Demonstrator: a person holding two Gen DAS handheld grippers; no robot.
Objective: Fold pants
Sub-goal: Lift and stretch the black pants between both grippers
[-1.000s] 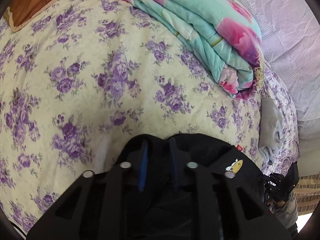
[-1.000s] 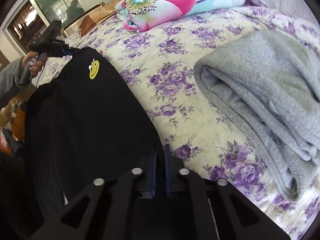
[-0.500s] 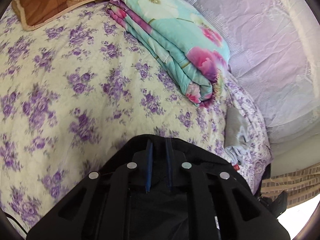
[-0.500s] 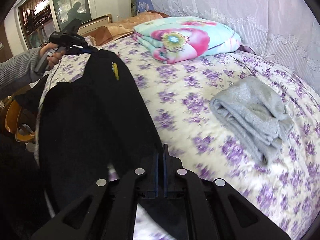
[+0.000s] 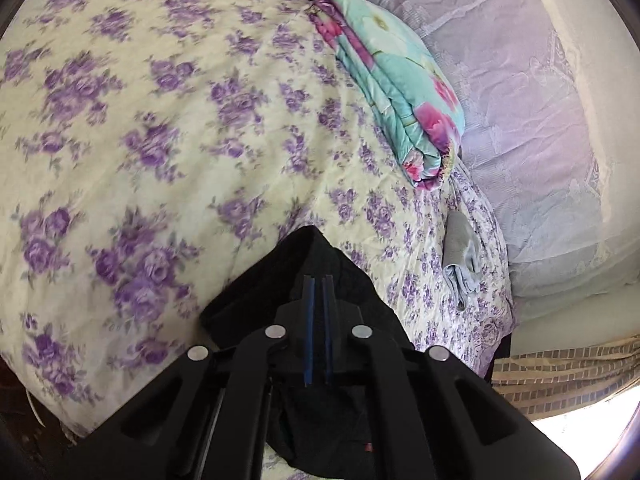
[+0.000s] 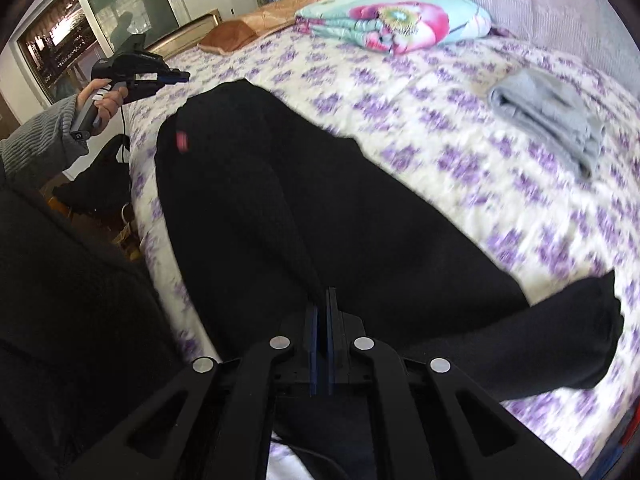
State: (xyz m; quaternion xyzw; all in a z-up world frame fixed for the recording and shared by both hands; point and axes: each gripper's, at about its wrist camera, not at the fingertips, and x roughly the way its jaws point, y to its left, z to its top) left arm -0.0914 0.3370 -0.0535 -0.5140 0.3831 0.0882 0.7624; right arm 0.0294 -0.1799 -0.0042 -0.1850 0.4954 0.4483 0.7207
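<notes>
The black pants (image 6: 320, 200) lie spread across the flowered bed sheet (image 6: 460, 152), with a small red tag (image 6: 181, 138) near their far end and one leg end (image 6: 580, 320) sticking out to the right. My right gripper (image 6: 322, 292) is shut on a ridge of the black cloth at the near edge. A hand (image 6: 104, 100) holds my left gripper (image 6: 186, 76) shut in the air, just clear of the pants' far end. In the left wrist view that gripper (image 5: 318, 278) hovers over a corner of the pants (image 5: 320, 248).
A folded teal and pink quilt (image 6: 392, 20) and a brown pillow (image 6: 260, 20) lie at the head of the bed. A folded grey garment (image 6: 552, 120) sits on the right side. A lace curtain (image 5: 520, 80) runs along the far side, a window (image 6: 100, 20) stands at the left.
Both hands swept across the bed and the pants came down flat on the sheet. The left gripper no longer holds the waist and stands apart from it. The yellow patch is out of sight.
</notes>
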